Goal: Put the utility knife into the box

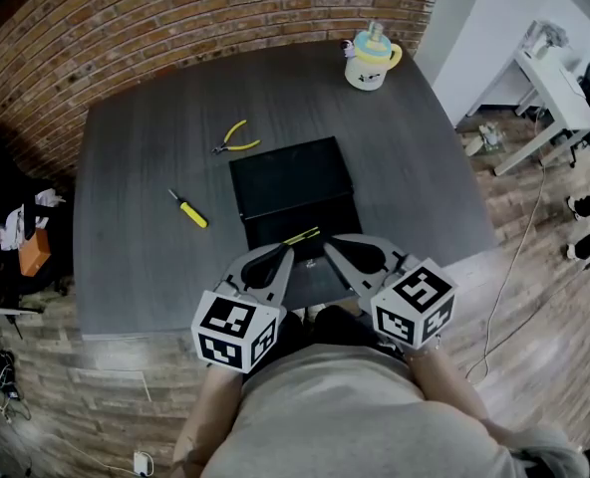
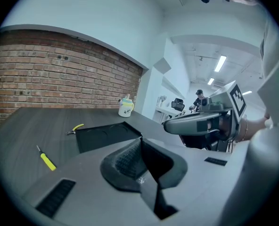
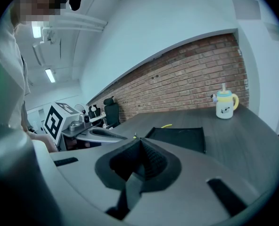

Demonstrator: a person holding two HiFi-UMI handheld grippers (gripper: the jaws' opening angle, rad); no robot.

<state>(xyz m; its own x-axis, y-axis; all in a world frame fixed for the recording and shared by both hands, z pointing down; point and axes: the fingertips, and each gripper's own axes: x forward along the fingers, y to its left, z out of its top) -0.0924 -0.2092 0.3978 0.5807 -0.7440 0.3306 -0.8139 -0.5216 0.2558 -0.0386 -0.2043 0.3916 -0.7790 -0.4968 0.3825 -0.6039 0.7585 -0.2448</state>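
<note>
Head view: you hold both tools low over the near edge of the dark grey wood-grain worktop (image 1: 136, 267). The left tool (image 1: 278, 259) and the right tool (image 1: 337, 250) sit side by side, tips angled toward each other above the near part of the open black rectangular box (image 1: 295, 182). The slim yellow-and-black utility knife (image 1: 302, 236) lies inside that box, in its near half, just beyond both tips and apart from them. Left of the box lie a yellow-handled screwdriver (image 1: 188, 209) and, farther back, yellow-handled pliers (image 1: 235, 137). A cream cup with a yellow handle (image 1: 372, 60) stands near the far right corner, close to a red brick wall (image 1: 175, 28).

Left gripper view: your left tool's jaws are pressed together with nothing between them. Beyond them you see the box (image 2: 106, 134), the screwdriver (image 2: 47, 160), the pliers (image 2: 76, 128) and the cup (image 2: 126, 107).

Right gripper view: your right tool's jaws are likewise pressed together and empty. A small yellow speck (image 3: 135, 136) at the box's near corner may be the utility knife, though it is too small to be sure.
</note>
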